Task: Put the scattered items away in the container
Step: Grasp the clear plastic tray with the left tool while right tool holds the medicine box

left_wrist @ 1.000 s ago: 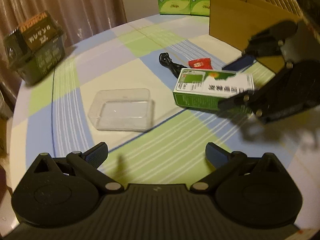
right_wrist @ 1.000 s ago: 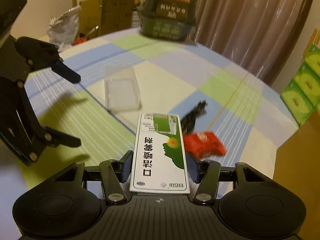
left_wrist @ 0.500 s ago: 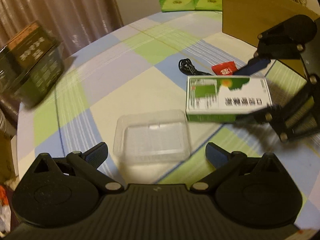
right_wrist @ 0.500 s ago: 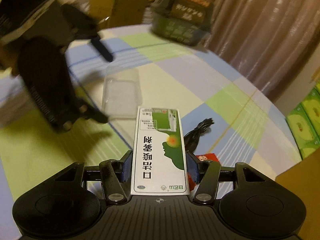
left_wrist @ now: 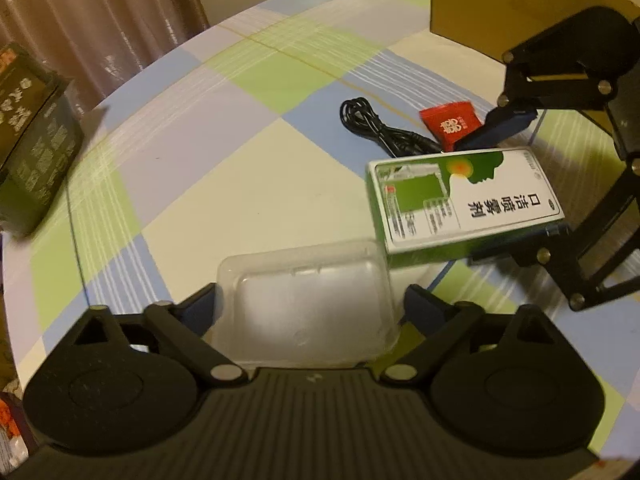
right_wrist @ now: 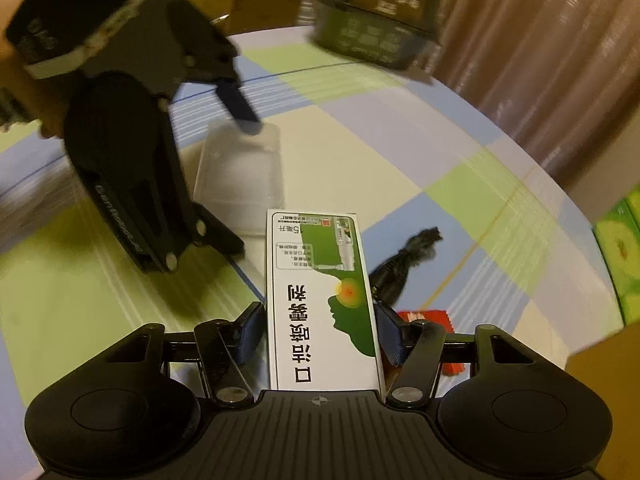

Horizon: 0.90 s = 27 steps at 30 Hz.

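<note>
right gripper (right_wrist: 320,340) pinching spray box (right_wrist: 320,300); left gripper (left_wrist: 308,304) spread around clear tray (left_wrist: 304,304).

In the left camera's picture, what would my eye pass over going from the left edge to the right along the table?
Dark green box → clear plastic container between the left tongs → coiled black cable → red packet → white-and-green spray box held in the right tongs.

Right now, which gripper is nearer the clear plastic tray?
Left. The left gripper straddles the clear plastic tray, fingers open on either side. The right gripper holds the green-and-white spray box just short of the tray's edge.
</note>
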Available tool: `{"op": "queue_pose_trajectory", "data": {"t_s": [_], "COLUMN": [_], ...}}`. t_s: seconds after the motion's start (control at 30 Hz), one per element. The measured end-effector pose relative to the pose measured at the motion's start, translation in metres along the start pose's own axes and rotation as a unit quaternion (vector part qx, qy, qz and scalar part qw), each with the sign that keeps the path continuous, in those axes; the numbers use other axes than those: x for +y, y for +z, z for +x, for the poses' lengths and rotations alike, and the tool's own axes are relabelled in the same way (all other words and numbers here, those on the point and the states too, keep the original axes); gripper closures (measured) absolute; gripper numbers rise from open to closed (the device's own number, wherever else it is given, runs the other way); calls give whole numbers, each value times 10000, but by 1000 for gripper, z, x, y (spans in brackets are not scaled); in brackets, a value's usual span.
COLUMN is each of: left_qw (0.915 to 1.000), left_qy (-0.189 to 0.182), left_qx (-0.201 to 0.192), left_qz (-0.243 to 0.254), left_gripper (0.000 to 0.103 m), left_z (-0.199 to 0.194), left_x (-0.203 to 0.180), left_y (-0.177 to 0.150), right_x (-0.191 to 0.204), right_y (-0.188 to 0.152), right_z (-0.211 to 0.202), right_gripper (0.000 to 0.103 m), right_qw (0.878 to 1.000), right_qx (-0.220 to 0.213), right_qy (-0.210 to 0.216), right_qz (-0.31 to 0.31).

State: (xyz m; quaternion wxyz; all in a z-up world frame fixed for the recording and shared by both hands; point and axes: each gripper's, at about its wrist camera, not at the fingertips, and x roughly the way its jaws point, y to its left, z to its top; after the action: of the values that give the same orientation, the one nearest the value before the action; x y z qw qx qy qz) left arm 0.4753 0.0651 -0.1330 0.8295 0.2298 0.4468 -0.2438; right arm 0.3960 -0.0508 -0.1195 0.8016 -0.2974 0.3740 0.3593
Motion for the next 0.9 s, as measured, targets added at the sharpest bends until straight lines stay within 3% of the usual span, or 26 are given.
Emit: {"op": "queue_pose_trajectory", "data": {"t_s": [0.23, 0.7, 0.83, 0.9], "left_qw": [9991, 9909, 9920, 9930], "left_qy": [-124, -947, -950, -924], "left_qx": [68, 67, 129, 134], "left_qz": [409, 957, 822, 729], "left_gripper": [16, 15, 14, 12], "left_z": [-34, -112, -115, -116], "left_x": [-38, -168, -178, -179], "left_y": [-23, -95, -105, -107], "right_x": [13, 92, 102, 102], "right_y": [-26, -119, -127, -129], "right_z": [-34, -124, -135, -137], "right_gripper": [50, 49, 30, 29], "right_qw": [9996, 9975, 9984, 9987], "right_qx": [209, 582, 444, 378], "right_qy": [162, 368, 272, 217], "right_qz": [67, 139, 204, 248]}}
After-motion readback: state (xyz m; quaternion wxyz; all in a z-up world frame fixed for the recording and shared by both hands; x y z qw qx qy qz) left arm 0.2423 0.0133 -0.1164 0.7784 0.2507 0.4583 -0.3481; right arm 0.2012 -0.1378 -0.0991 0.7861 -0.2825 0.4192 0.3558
